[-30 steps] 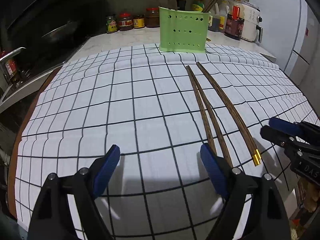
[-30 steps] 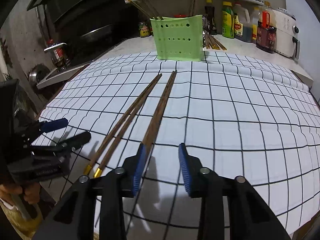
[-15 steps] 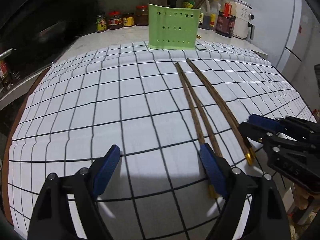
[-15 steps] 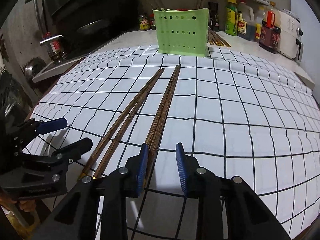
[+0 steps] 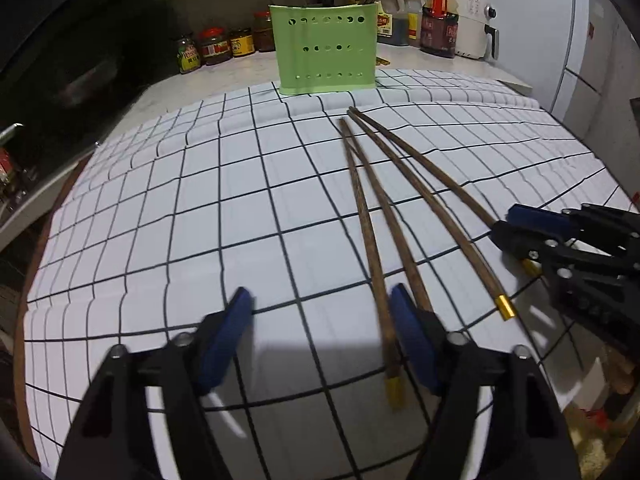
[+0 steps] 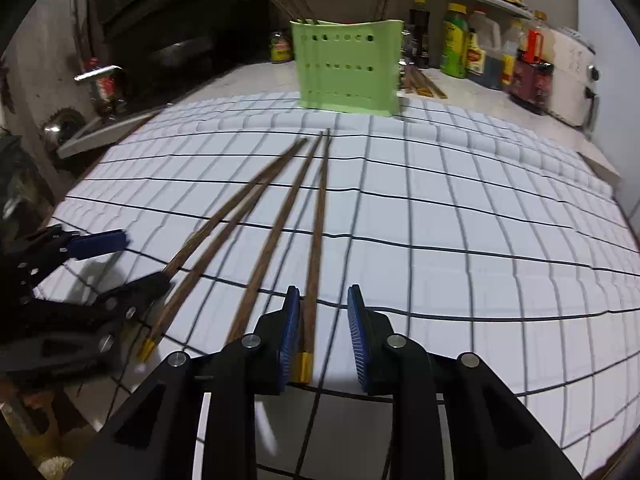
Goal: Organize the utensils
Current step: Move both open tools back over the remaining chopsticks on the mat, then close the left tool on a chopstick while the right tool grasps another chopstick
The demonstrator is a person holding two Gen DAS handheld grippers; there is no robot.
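Several wooden chopsticks with gold ends lie on the checked cloth, pointing toward a green perforated holder that has more chopsticks standing in it. My left gripper is closing. One chopstick lies between its pads, close to the right one, and the left pad is well clear. My right gripper straddles another chopstick that rests against its left pad, with a gap to the right pad. Each gripper shows in the other's view: right gripper, left gripper.
Sauce bottles and jars line the counter behind the holder, beside a white appliance. Loose chopsticks lie to the right of the holder. A dark stove area is at the left. The cloth's near edge runs under both grippers.
The left jaws have narrowed and now have a chopstick between them. The right gripper has come over one chopstick, which was beside its left finger before. The chopsticks have fanned apart.
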